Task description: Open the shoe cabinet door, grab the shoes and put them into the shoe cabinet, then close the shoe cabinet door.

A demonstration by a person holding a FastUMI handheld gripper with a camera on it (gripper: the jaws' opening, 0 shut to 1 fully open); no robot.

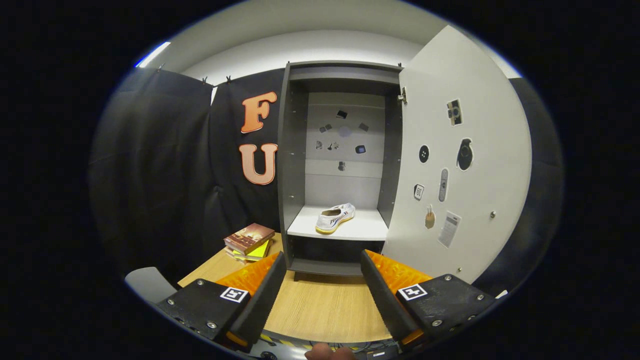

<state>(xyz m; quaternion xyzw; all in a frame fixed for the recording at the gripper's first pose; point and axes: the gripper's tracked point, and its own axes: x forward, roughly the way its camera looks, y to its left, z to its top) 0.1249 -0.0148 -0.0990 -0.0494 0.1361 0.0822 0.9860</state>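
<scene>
Cabinet (292,165) stands on the table (320,305) with its door (465,165) swung wide to the right, stickers on the inner face. One white shoe (335,217) lies on the shelf (360,227) inside, toward the left of the shelf, toe pointing out to the front-left. Gripper (322,295) sits back from the cabinet, fingers spread apart with nothing between them, only bare tabletop showing in the gap; the shoe is well beyond them. A stack of books (248,240) rests on the table just left of the cabinet foot. Small stickers dot the back panel above the shelf. Judgement on progress: door opening done, shoe placement appears done for this shoe. Whether a second shoe is meant to go in I cannot tell; none is seen on the table from here, though the near edge is poorly covered by this lens. Remaining step, as I read it, is to get to the door's outer edge and swing it closed. The door stands far open, so the push likely needs a long arc
</scene>
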